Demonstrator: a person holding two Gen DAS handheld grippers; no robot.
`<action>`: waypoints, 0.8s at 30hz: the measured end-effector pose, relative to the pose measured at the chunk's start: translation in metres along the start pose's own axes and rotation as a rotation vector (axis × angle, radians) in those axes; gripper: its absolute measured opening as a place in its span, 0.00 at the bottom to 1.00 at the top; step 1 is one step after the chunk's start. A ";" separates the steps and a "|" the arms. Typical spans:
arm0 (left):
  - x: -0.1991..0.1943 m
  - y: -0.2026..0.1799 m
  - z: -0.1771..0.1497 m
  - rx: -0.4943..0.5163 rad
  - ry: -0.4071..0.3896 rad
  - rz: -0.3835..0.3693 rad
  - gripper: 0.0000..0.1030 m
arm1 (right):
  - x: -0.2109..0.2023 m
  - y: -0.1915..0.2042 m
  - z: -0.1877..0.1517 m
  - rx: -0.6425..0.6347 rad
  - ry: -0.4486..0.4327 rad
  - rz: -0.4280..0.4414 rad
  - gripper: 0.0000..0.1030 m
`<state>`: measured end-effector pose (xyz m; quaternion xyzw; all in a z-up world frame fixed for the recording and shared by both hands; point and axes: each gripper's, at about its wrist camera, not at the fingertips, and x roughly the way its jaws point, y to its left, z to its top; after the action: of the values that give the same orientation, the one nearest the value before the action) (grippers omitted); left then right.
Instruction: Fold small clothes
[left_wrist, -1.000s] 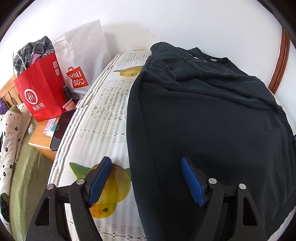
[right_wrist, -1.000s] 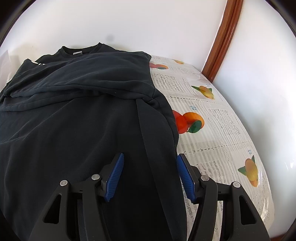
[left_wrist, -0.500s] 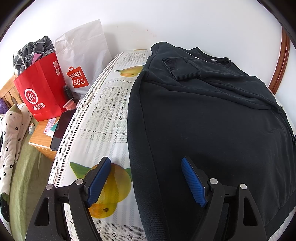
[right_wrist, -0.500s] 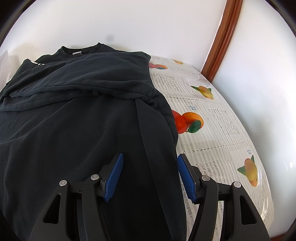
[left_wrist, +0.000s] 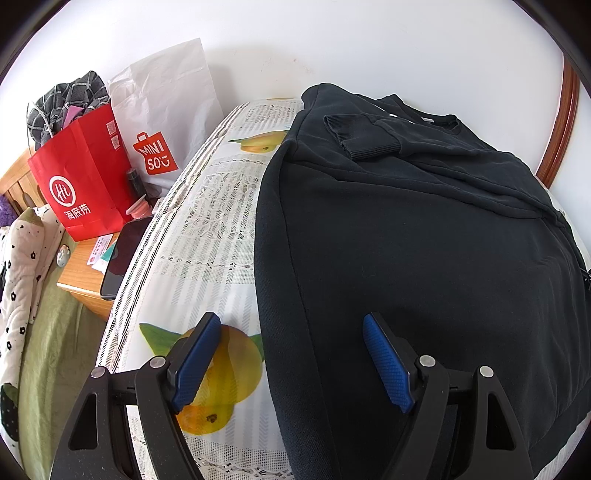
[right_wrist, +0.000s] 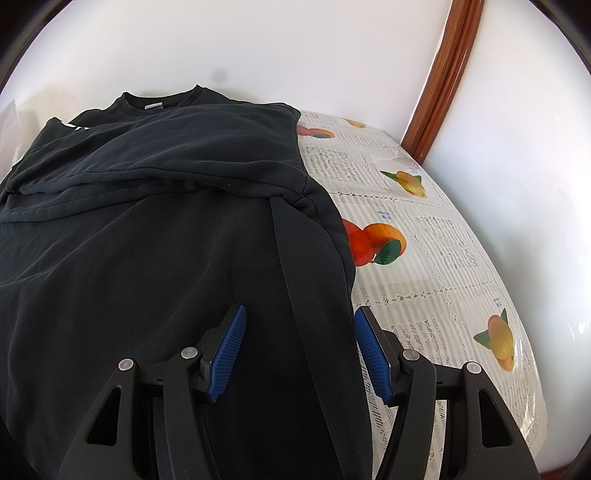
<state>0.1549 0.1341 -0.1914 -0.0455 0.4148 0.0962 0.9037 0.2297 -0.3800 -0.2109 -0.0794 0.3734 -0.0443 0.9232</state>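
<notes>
MINISO logo (left_wrist: 154, 159), white bag (left_wrist: 166, 96)

Left claw (left_wrist: 291, 363), jaws apart, straddling the left edge of a black sweatshirt (left_wrist: 424, 251) spread on the fruit-print surface (left_wrist: 207, 258); a cuffed sleeve (left_wrist: 365, 138) folded across the chest; red bag (left_wrist: 83, 177) and white bag (left_wrist: 166, 110) at left.

My left gripper (left_wrist: 291, 360) has a black frame with triangular cut-outs in each arm and round silver screw heads set behind the fingers. Its finger pads (left_wrist: 195, 363) are blue with a fine ribbed texture. My right gripper (right_wrist: 297, 352) is built the same: black arms, silver screws, ribbed blue pads (right_wrist: 227, 352).
</notes>
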 end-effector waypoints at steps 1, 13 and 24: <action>0.000 0.000 0.000 0.000 0.000 0.000 0.75 | 0.000 0.000 0.000 0.000 0.000 0.000 0.58; -0.002 0.003 -0.003 -0.008 -0.011 -0.067 0.73 | -0.003 -0.006 -0.002 0.000 -0.010 0.097 0.56; -0.006 0.010 -0.005 -0.037 -0.031 -0.108 0.34 | -0.003 -0.003 -0.002 -0.009 -0.010 0.118 0.19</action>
<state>0.1453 0.1421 -0.1899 -0.0828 0.3957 0.0558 0.9129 0.2260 -0.3825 -0.2100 -0.0617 0.3732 0.0122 0.9256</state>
